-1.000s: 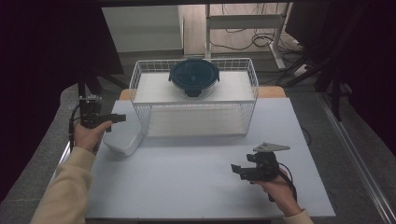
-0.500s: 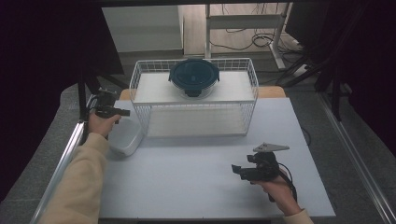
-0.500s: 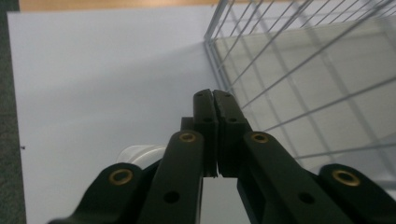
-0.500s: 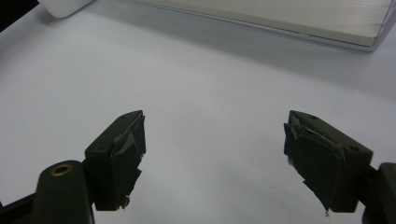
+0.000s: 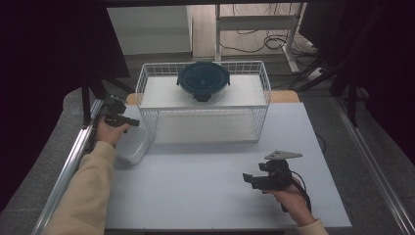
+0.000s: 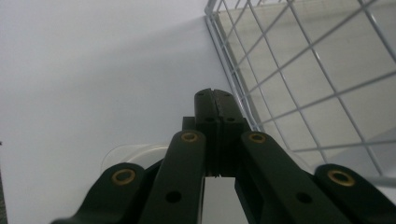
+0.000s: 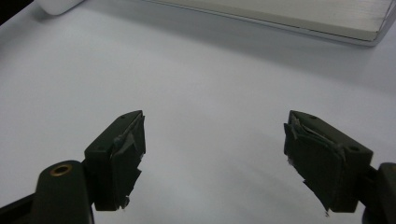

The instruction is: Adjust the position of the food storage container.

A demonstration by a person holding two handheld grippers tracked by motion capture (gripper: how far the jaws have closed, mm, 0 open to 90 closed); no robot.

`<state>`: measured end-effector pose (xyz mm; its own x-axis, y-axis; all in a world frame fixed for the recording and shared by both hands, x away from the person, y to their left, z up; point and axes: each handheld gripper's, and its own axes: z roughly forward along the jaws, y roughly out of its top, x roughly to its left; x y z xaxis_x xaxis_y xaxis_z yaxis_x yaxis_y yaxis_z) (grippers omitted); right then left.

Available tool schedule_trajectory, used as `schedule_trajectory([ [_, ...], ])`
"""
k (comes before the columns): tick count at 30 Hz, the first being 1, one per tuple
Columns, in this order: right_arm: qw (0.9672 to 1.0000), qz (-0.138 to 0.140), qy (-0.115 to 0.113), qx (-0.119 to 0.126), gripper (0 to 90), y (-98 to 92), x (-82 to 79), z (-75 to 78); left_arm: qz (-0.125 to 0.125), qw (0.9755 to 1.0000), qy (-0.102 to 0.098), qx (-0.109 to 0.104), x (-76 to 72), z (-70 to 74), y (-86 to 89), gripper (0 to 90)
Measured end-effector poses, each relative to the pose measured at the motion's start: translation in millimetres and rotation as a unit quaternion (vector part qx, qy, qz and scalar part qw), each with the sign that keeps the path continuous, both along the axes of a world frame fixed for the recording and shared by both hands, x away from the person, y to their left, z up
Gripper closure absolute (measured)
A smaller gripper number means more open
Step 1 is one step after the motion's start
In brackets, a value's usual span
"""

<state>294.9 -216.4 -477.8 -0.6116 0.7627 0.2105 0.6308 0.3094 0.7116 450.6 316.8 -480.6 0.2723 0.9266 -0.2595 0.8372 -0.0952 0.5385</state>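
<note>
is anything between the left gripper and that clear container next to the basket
Nothing visible. The left gripper, jaws shut with nothing seen between them, sits right above the clear container, beside the wire basket. Whether they touch cannot be told.

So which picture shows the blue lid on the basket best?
The high view. There the round blue lid shows whole, lying on top of the white wire basket. The left gripper view shows the basket's wire wall up close, and the right gripper view a pale edge across the top, likely the basket's base.
</note>
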Motion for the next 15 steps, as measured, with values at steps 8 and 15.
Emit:
schedule_trajectory([
  [8, 1.0000, 0.002, -0.001, 0.000, 20.6, -1.0, -1.3, 0.5, -0.027, 0.9996, 0.003, 0.002, -26.9, -1.5, -2.8, 90.0],
  [15, 1.0000, 0.005, -0.001, 0.001, 20.7, 1.1, -2.3, 1.1, -0.049, 0.9988, 0.001, 0.005, -56.6, -2.9, -5.6, 90.0],
])
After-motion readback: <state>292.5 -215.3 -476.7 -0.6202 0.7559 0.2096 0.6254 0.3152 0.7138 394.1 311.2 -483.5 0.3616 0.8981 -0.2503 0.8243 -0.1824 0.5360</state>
